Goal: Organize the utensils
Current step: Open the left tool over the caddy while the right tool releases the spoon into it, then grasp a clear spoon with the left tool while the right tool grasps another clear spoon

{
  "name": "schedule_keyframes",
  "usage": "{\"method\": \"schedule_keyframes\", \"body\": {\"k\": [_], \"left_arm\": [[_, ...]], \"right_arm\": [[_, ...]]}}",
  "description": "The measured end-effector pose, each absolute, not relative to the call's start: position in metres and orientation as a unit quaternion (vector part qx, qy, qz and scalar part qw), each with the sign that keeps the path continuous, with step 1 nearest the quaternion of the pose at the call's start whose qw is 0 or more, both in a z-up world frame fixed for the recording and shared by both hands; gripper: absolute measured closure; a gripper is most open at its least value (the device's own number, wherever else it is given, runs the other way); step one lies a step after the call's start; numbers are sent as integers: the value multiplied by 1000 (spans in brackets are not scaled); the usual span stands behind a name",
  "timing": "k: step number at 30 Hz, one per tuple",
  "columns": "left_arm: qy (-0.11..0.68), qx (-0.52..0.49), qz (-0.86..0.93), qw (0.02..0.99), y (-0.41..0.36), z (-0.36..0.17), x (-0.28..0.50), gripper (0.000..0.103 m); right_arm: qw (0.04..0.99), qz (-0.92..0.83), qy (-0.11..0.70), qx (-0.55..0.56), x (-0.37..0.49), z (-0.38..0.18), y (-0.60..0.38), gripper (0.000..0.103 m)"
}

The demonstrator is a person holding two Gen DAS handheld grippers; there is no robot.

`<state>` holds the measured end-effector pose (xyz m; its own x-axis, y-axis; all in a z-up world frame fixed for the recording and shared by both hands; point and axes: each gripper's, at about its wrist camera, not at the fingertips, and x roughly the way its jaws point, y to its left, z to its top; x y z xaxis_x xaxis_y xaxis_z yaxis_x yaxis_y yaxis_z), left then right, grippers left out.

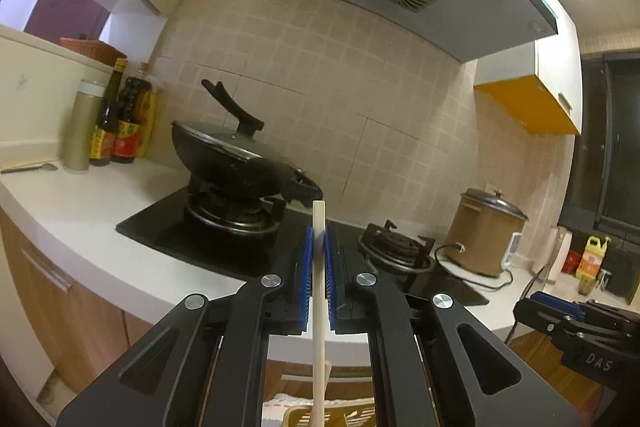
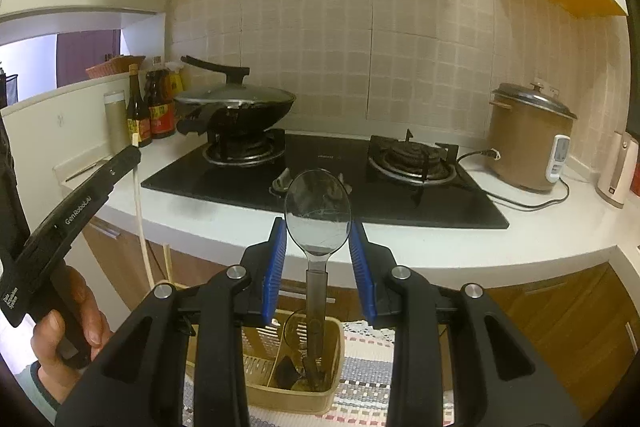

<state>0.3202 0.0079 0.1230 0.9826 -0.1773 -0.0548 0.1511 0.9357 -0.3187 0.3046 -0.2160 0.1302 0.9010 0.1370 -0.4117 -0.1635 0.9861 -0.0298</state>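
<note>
Chopstick (image 1: 319,267) clamped (spoon (image 2: 318,215) too)

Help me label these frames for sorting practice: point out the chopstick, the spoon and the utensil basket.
chopstick (image 1: 319,267), left wrist view, on its shaft between the blue pads.
spoon (image 2: 318,205), right wrist view, on the middle of its bowl.
utensil basket (image 2: 335,367), right wrist view, on its right wall.

Dim warm indoor light, overhead glare blown out top right in left view, heavy fisheye bending, dark vignetted corners.
</note>
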Motion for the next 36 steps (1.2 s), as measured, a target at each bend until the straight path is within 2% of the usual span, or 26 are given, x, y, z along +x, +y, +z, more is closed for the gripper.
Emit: {"method": "schedule_keyframes", "body": {"k": [9, 14, 18, 20, 29, 36], "left_arm": [[71, -135, -90, 984, 4, 112, 316, 98], [92, -144, -102, 980, 9, 109, 310, 97], [108, -146, -113, 977, 11, 113, 301, 94], [111, -142, -116, 977, 11, 117, 291, 89], [118, -126, -121, 978, 12, 140, 240, 88], [132, -105, -131, 977, 7, 149, 200, 82]], "right_arm": [[971, 81, 223, -38, 303, 115, -214, 74], [962, 96, 256, -27, 305, 109, -217, 73], [962, 96, 255, -23, 295, 112, -221, 54], [961, 101, 256, -21, 288, 114, -223, 54], [958, 111, 263, -6, 247, 131, -227, 54], [945, 119, 304, -1, 217, 128, -227, 54]]}}
